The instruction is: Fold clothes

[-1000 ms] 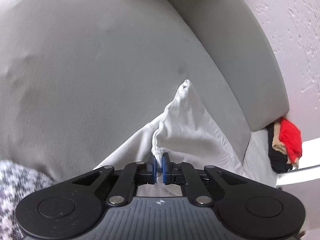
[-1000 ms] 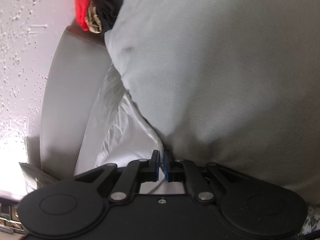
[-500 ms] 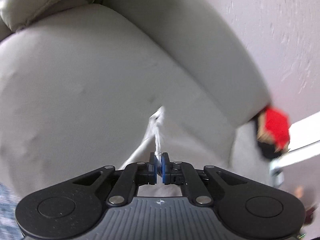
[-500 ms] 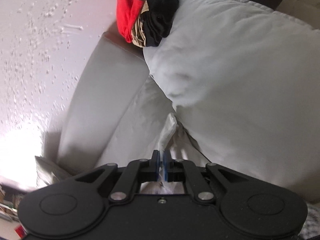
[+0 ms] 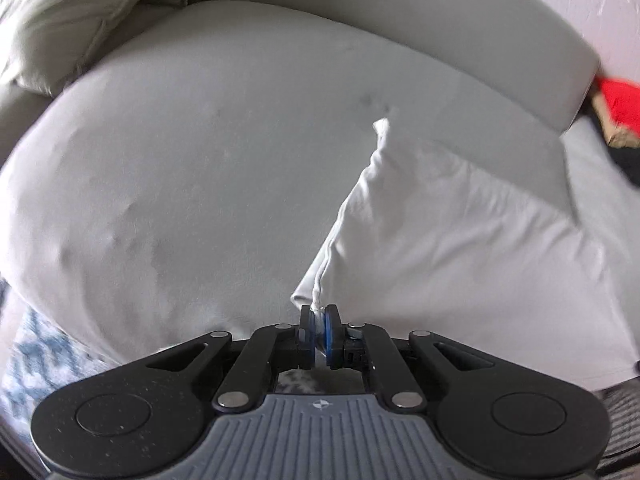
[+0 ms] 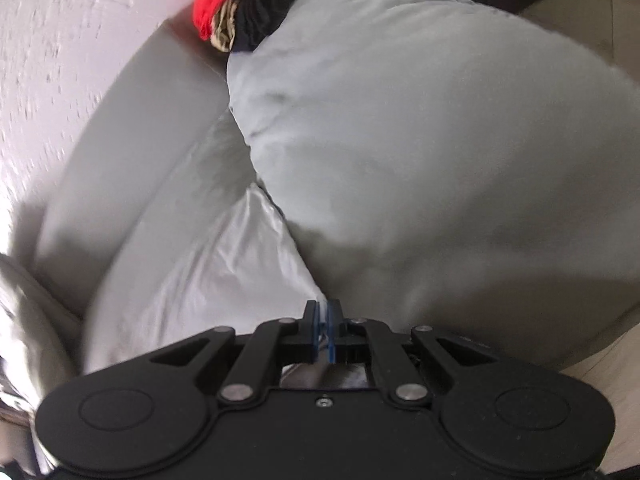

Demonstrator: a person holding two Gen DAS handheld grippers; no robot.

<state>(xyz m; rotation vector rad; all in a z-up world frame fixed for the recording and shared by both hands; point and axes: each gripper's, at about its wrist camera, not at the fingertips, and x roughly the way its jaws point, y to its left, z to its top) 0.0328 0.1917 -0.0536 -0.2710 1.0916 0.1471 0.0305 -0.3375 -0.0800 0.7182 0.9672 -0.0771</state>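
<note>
A white garment (image 5: 452, 240) lies spread over a grey sofa seat cushion (image 5: 192, 168), a pointed corner of it sticking up toward the backrest. My left gripper (image 5: 319, 316) is shut on the garment's near hem, with cloth pinched between the blue pads. In the right wrist view the same white garment (image 6: 208, 272) stretches leftward across the cushion (image 6: 440, 160), and my right gripper (image 6: 322, 312) is shut on its edge. The fabric is pulled flat between the two grippers.
A pile of red, tan and black clothes (image 6: 240, 8) sits at the sofa's far end by the textured wall (image 6: 60, 40); the red cloth (image 5: 622, 100) also shows at the right. A loose beige cushion (image 5: 72, 20) lies at the back left. A blue-white patterned rug (image 5: 36, 352) lies below.
Both grippers pulled back and lowered with the garment, which went from a narrow bunched strip to a broad flat sheet on the cushion. Both views tilted, showing more of the sofa.
</note>
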